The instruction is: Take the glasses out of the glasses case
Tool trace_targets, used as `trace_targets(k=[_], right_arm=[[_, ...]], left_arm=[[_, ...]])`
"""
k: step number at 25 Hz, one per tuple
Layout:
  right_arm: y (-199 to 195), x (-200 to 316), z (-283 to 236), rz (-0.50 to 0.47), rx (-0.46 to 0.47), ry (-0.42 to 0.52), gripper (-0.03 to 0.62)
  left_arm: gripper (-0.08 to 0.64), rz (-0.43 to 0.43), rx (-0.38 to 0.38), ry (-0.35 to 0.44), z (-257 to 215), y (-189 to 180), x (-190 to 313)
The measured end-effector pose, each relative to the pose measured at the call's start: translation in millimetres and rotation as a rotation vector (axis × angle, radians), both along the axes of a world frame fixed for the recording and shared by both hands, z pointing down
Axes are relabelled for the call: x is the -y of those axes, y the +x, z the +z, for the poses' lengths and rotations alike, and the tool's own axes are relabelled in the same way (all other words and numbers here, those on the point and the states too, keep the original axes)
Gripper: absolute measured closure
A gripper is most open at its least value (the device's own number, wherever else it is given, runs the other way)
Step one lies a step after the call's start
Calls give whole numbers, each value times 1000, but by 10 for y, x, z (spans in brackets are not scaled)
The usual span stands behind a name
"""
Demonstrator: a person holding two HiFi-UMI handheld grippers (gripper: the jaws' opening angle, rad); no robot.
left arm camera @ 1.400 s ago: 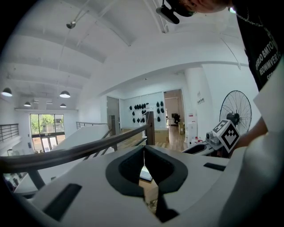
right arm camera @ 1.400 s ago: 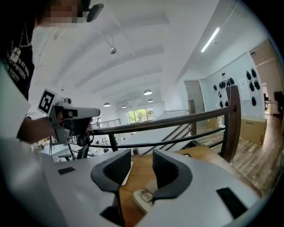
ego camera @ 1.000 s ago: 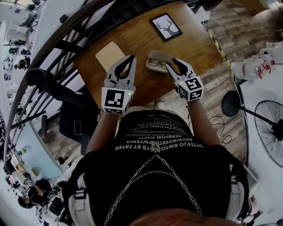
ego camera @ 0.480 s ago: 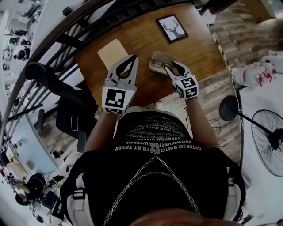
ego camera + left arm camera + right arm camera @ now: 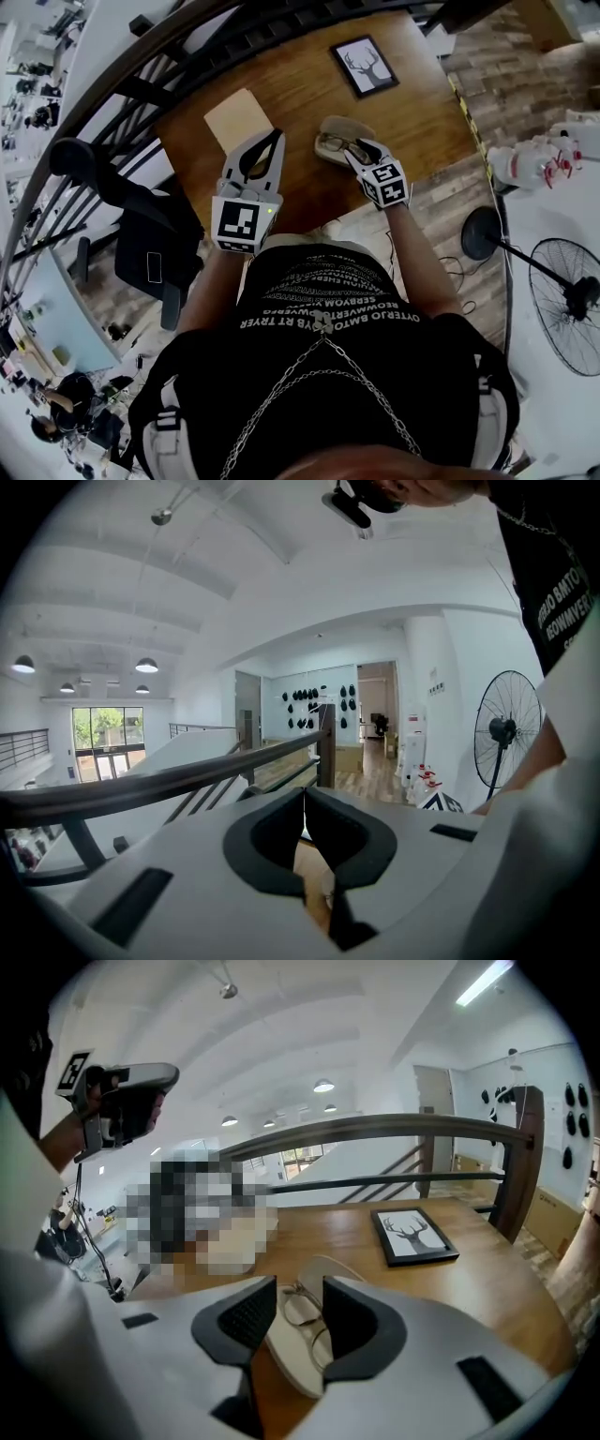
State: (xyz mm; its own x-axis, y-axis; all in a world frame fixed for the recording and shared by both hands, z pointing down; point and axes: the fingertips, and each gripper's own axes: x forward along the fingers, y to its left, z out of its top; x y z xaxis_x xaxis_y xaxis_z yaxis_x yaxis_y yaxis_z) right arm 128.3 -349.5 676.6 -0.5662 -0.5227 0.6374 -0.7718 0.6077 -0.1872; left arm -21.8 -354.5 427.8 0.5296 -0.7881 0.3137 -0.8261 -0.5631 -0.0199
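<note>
Beige glasses case [image 5: 284, 1358] lies open on the wooden tabletop [image 5: 309, 89], about midway along it and closer to the near edge than the far one, and the glasses [image 5: 307, 1318] sit right there in its tray, lenses up. The right hand-held gripper [image 5: 300, 1286] is over them with its jaws apart. In its own view the dark pads stand one on each side of the frame with a clear gap, so nothing is gripped yet. The glasses lie straight ahead of and just below those jaws, long axis running roughly away from the gripper with a slight slant, one lens nearer and one farther, so closing would, I judge, pinch across the narrow way of the frame. From the head view the right hand-held gripper [image 5: 362, 150] is at the case [image 5: 330, 126], clearly the nearer one. The left hand-held gripper [image 5: 276, 137] hangs off toward the left edge, apart from the case, with its jaws tip to tip and nothing between them; its own view looks out over the railing, not at the work. A framed deer picture [image 5: 365, 66] sits toward the far right corner and a tan sheet [image 5: 238, 116] near the left edge, both out of the way. The call here is a slight drop and a gentle squeeze on the frame, and the risk is the case lifting along.
</note>
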Motion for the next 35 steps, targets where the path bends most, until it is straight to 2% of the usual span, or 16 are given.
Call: trace_targets(k=[16,28,35], right_arm=[[-4,146,571,-43,-86,-93,446],[-65,210,864,-132,-179,-120,445],[-9,281,968,-139,-208,-132,445]], left_arm=[[531,7,-5,-27,127,5,36],[531,-1,-12,-42,183,-35,52],[531,14,-5,-50,200,2,42]])
